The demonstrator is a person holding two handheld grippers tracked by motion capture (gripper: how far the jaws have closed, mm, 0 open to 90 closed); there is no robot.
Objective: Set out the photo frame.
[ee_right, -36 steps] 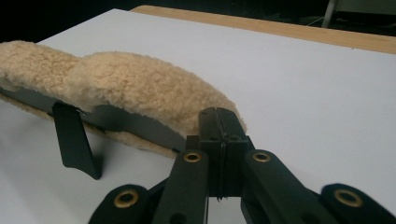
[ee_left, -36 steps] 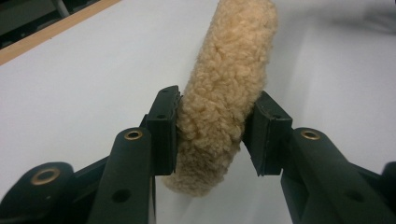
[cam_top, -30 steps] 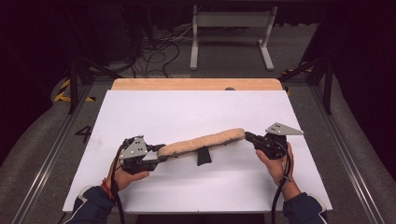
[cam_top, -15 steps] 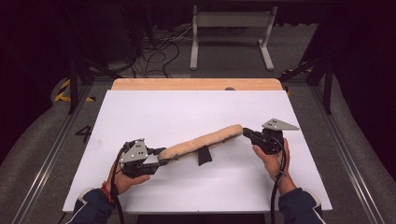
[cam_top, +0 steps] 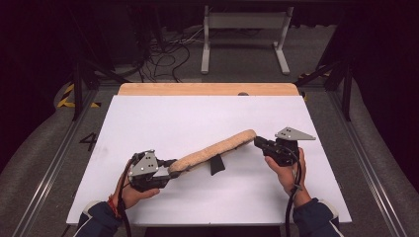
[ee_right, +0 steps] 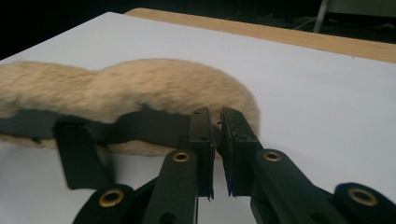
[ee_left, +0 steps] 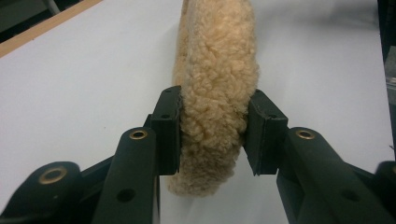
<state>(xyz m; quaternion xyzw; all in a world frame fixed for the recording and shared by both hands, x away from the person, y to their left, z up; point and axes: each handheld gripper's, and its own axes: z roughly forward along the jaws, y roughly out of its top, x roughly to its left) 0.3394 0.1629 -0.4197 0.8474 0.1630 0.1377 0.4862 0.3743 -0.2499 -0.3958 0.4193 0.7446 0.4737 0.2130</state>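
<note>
A long tan fleece pad (cam_top: 212,150) lies slantwise across the white table (cam_top: 197,113), with a black strap tab (cam_top: 216,165) hanging from its underside. My left gripper (cam_top: 173,168) is shut on the pad's near left end. In the left gripper view both pads squeeze the fleece (ee_left: 217,84) at my left gripper (ee_left: 212,126). My right gripper (cam_top: 257,142) sits at the pad's far right end. Its jaws have just been opening. In the right gripper view a thin slit shows between the tips of my right gripper (ee_right: 215,119), which rest against the fleece pad's (ee_right: 140,88) black backing without pinching it.
A wooden strip (cam_top: 207,89) runs along the table's far edge. Beyond it are cables (cam_top: 168,59) on the floor and a white stand (cam_top: 244,34). Metal rails (cam_top: 54,163) flank the table on both sides.
The right gripper and the pad's right end have edged slightly to the left. The left hand has kept its place and its grip.
</note>
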